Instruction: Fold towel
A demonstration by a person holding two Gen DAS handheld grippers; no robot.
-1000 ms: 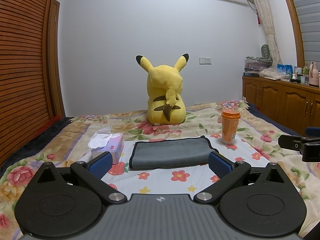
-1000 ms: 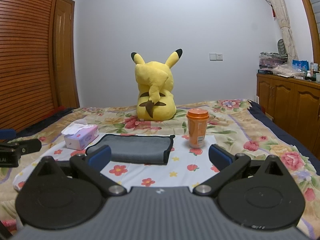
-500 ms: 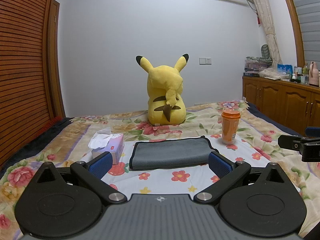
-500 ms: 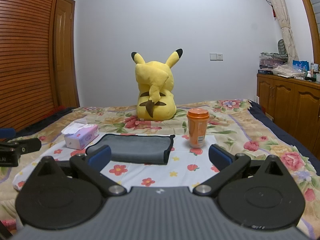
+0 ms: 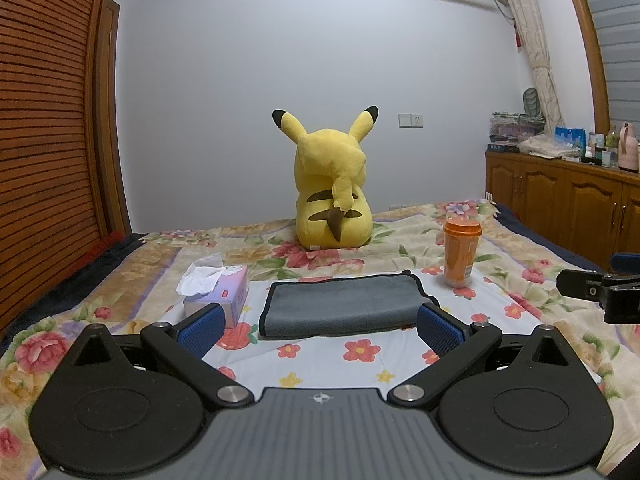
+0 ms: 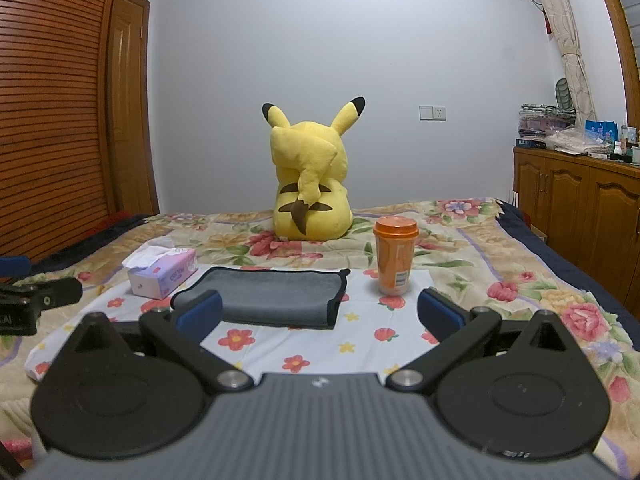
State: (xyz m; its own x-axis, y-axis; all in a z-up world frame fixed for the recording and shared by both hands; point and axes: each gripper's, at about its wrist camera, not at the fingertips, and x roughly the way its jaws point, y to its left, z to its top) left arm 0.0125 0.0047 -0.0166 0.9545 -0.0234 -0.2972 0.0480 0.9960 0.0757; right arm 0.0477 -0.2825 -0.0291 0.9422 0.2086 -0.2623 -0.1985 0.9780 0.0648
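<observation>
A grey towel [image 5: 344,303] with a black hem lies folded flat on a white flowered cloth [image 5: 360,360] on the bed; it also shows in the right wrist view [image 6: 272,296]. My left gripper [image 5: 320,330] is open and empty, held just short of the towel's near edge. My right gripper [image 6: 318,312] is open and empty, in front of the towel's right end. The right gripper's side shows at the right edge of the left wrist view [image 5: 600,292]; the left gripper's side shows at the left edge of the right wrist view [image 6: 32,300].
A tissue box [image 5: 218,292] stands left of the towel, an orange cup with a lid [image 5: 461,252] right of it. A yellow plush toy [image 5: 332,192] sits behind. A wooden cabinet [image 5: 568,200] lines the right wall, a slatted wooden wall [image 5: 44,160] the left.
</observation>
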